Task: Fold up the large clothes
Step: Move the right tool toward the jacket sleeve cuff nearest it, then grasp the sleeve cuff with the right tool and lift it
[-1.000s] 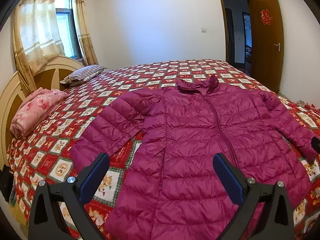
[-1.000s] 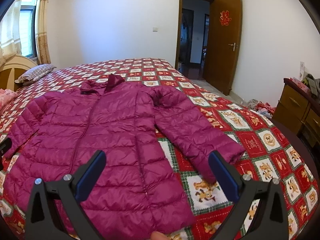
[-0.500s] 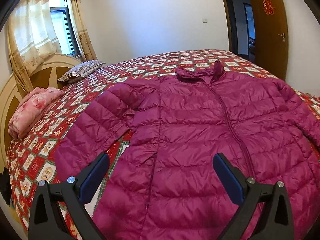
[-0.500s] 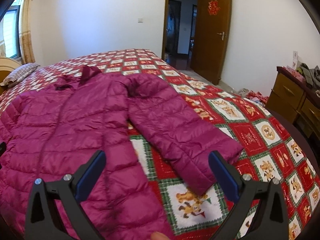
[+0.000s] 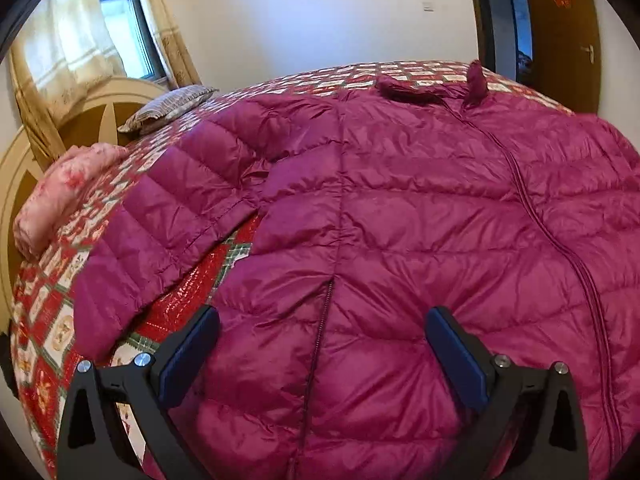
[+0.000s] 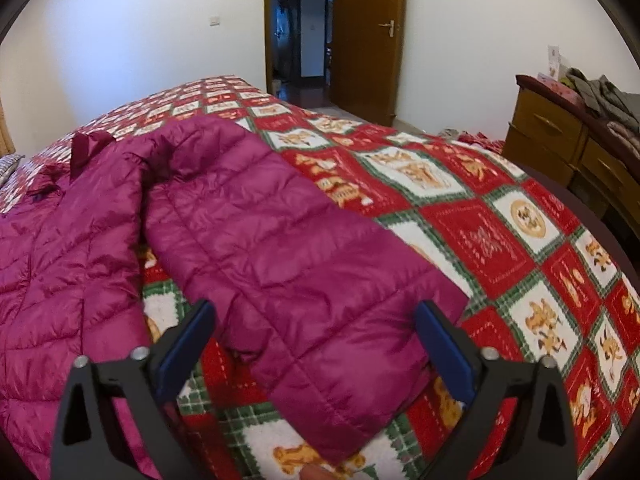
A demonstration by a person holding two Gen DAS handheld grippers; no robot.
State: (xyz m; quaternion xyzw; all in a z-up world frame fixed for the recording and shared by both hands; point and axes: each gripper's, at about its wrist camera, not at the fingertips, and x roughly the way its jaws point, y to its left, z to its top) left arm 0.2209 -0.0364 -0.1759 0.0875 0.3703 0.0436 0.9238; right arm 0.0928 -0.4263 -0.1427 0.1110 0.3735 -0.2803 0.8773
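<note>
Now both tools, left (image 5: 320, 354) and right (image 6: 314, 344), gape over the jacket (image 5: 400, 240).

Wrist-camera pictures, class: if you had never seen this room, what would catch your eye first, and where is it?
A big magenta puffer jacket lies spread flat, zipped, across a bed with a red patchwork quilt. The open left gripper hovers over the jacket's body, and the open right gripper over one sleeve. A brown door stands open behind.

Both grippers (wide open) moved closer to jacket (image 5: 400, 220).
</note>
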